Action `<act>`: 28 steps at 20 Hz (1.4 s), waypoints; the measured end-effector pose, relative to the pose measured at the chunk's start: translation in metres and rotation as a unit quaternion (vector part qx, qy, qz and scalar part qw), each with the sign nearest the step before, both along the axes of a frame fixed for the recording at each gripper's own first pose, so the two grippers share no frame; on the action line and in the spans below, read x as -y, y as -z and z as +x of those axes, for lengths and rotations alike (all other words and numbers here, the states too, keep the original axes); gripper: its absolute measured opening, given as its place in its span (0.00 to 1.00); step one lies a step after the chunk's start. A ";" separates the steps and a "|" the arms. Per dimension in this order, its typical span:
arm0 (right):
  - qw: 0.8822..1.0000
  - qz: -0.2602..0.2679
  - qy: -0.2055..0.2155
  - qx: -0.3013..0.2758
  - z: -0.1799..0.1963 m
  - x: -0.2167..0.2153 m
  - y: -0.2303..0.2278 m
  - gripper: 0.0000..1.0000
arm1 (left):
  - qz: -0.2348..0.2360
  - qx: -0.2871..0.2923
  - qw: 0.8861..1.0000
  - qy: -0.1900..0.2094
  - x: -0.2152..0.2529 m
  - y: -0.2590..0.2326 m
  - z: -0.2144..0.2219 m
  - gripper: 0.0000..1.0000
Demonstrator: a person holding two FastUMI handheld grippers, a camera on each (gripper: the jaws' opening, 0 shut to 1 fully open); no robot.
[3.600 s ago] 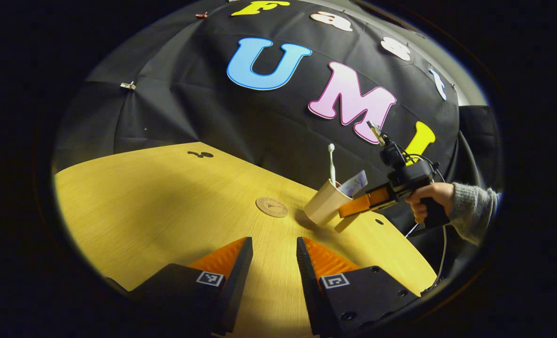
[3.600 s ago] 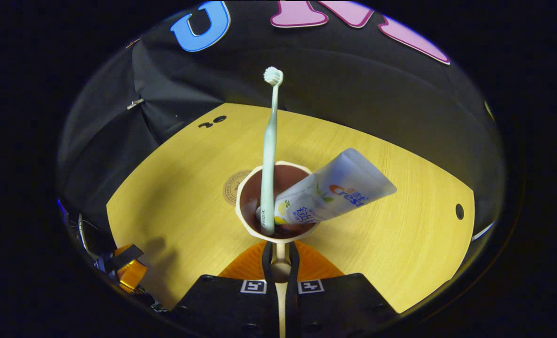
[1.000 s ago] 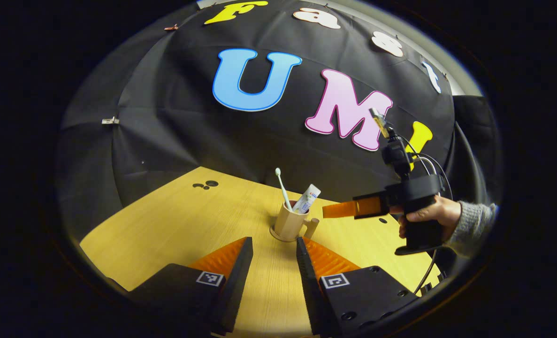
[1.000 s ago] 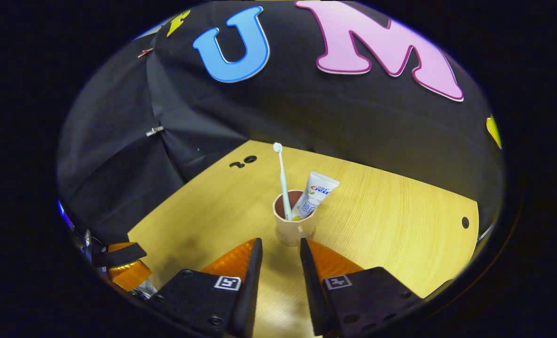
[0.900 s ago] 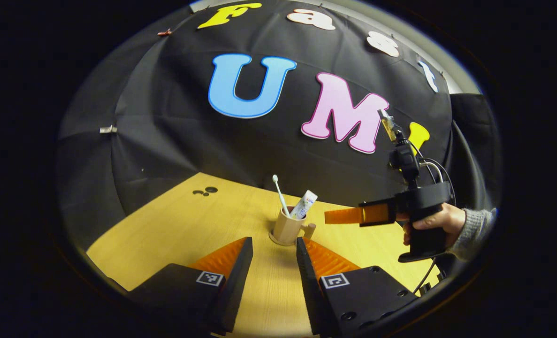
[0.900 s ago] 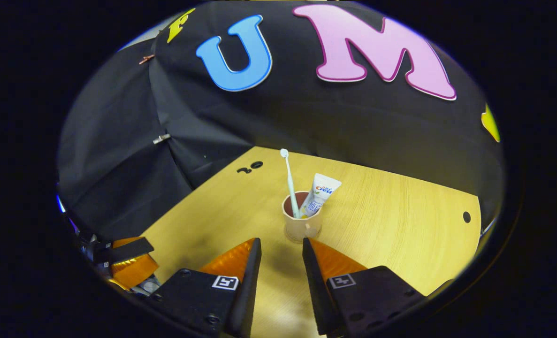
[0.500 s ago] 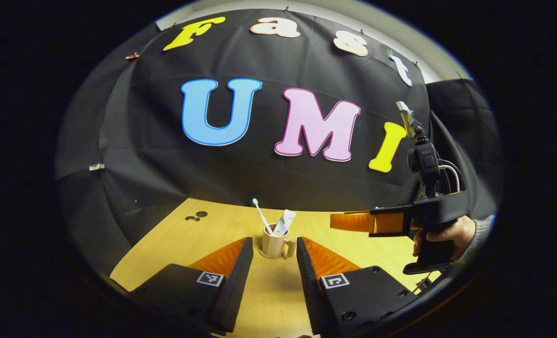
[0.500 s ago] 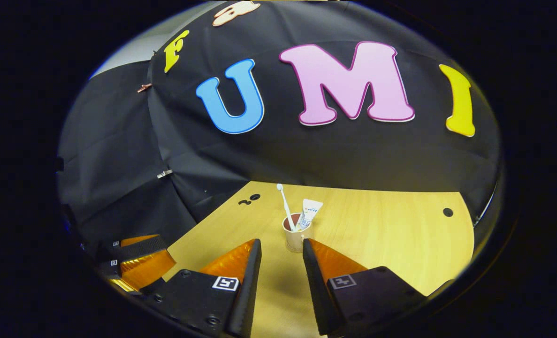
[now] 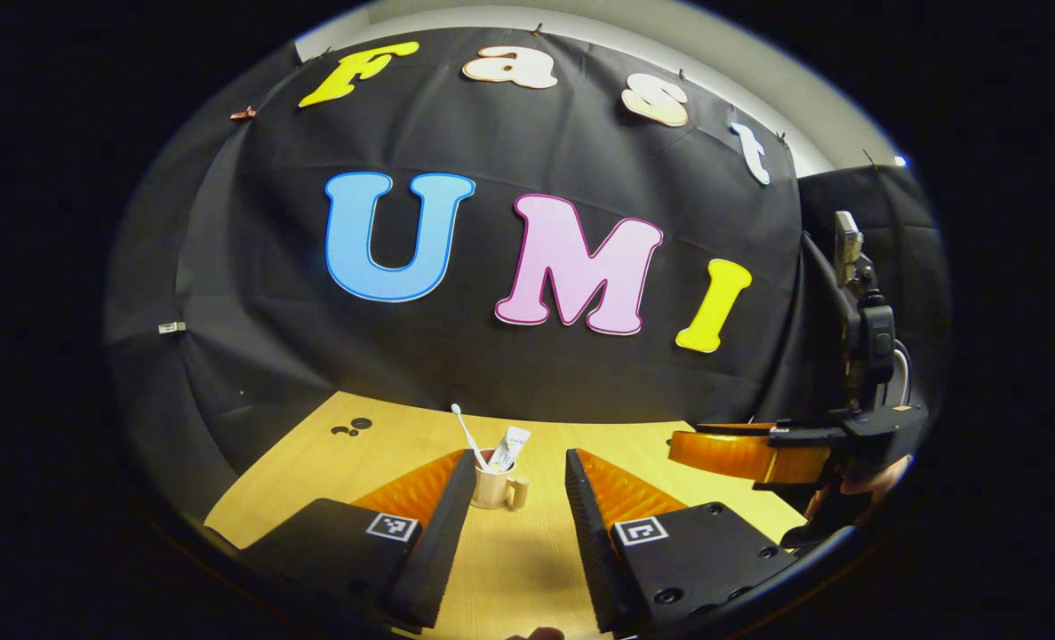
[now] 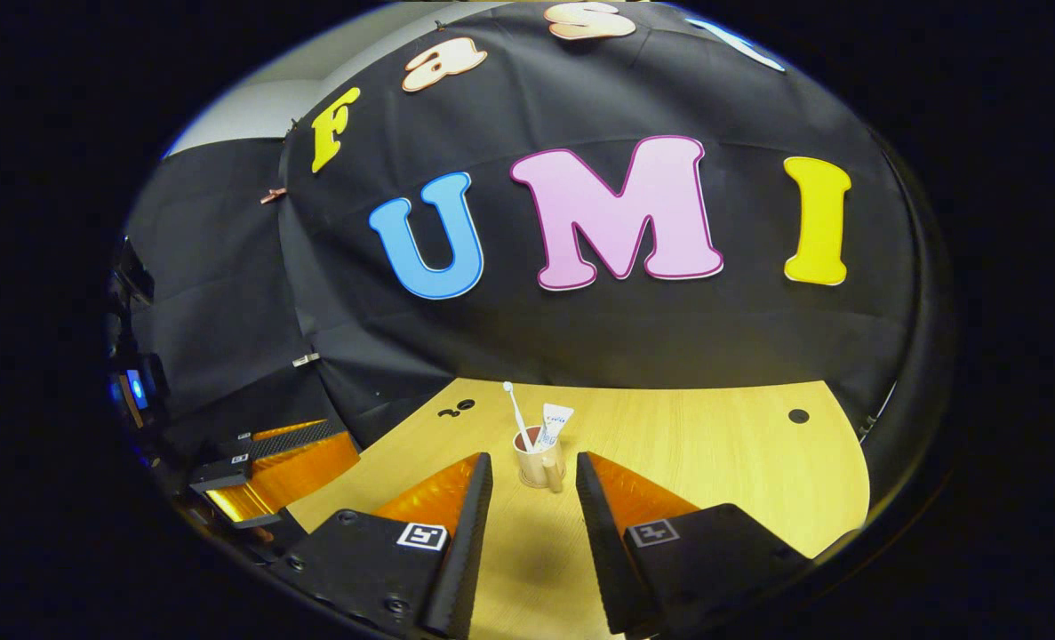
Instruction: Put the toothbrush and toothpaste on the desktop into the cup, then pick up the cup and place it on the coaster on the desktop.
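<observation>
1. Jaws of the left gripper [image 9: 511, 507] stand spread in the foreground of the left gripper view, nothing between them, raised off the pale yellow wooden bench [image 9: 403, 444].
2. Jaws of the right gripper [image 10: 531, 511] are likewise spread and empty in the right gripper view; the same tool shows in the left gripper view at the right edge, held level above the bench by a hand mostly hidden behind it.
3. Both grippers sit well apart from the beige handled cup [image 10: 538, 466], which suggests the carrying is finished and the hands are clear of it.
4. Farther off, the cup stands upright near the bench's middle, its handle turned toward the right gripper's camera. The pale slim toothbrush [image 10: 516, 411] leans left out of its mouth and the white toothpaste tube [image 10: 554, 420] leans right beside it, so both are inside.
5. A thin disc seems to ring the cup's foot, probably the coaster, though it is too small to be sure.
6. Beyond the cup lie small dark holes in the bench [image 10: 458, 408] and another at the right [image 10: 797, 415]; nothing stands in the way.
</observation>
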State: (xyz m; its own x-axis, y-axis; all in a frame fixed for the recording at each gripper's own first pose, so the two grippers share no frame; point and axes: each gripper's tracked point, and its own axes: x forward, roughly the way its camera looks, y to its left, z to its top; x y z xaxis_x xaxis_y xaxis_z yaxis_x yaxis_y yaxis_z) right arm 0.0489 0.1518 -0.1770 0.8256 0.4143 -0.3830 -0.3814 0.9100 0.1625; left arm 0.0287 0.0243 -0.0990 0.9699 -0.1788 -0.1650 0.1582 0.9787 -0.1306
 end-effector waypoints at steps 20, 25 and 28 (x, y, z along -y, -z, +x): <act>0.999 -0.009 0.014 0.040 -0.018 0.016 -0.023 0.76 | 0.040 0.042 0.998 0.011 0.020 -0.024 -0.006 0.88; 0.999 -0.009 0.015 0.040 -0.018 0.021 -0.024 0.82 | 0.038 0.043 0.998 0.022 0.029 -0.026 -0.009 0.90; 0.999 -0.005 0.014 0.041 -0.018 0.020 -0.026 0.84 | 0.039 0.043 0.998 0.025 0.032 -0.027 -0.009 0.90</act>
State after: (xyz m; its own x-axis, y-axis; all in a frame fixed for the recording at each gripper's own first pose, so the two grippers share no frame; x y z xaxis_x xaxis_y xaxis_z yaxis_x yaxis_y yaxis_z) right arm 0.0311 0.1317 -0.1515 0.8653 0.3879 -0.3173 -0.3683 0.9216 0.1223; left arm 0.0193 -0.0078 -0.0720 0.9716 -0.2162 -0.0963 0.2136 0.9762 -0.0374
